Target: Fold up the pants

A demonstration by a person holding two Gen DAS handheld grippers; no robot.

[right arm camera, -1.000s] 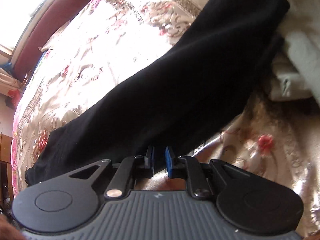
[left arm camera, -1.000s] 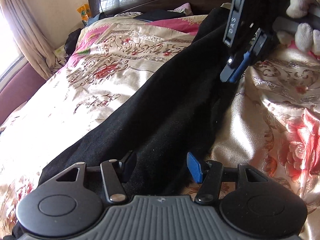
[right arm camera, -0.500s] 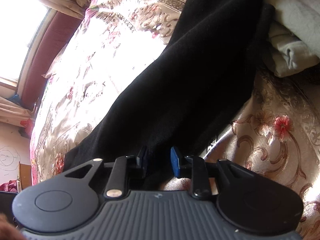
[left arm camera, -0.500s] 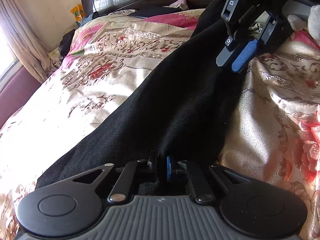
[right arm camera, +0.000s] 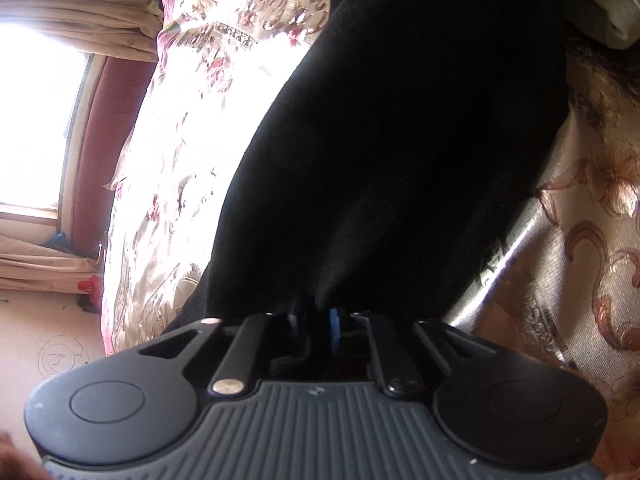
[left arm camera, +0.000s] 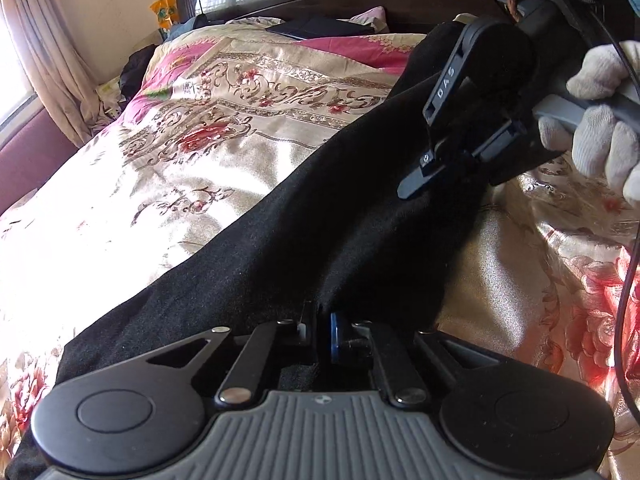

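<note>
- The black pants (left arm camera: 304,232) lie stretched across the floral bedspread (left arm camera: 168,184).
- The left gripper (left arm camera: 320,326) pinches the pants' near edge, jaws pressed on the cloth.
- The right gripper (right arm camera: 320,322), held by a white-gloved hand (left arm camera: 600,120), pinches the pants farther along.

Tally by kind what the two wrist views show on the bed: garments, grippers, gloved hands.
Garments: 1, the black fabric pants laid across the floral satin bedspread.
Grippers: 2, the left gripper and the right gripper, each shut on the pants.
Gloved hands: 1, a white knit-gloved hand.
Total: 4
</note>
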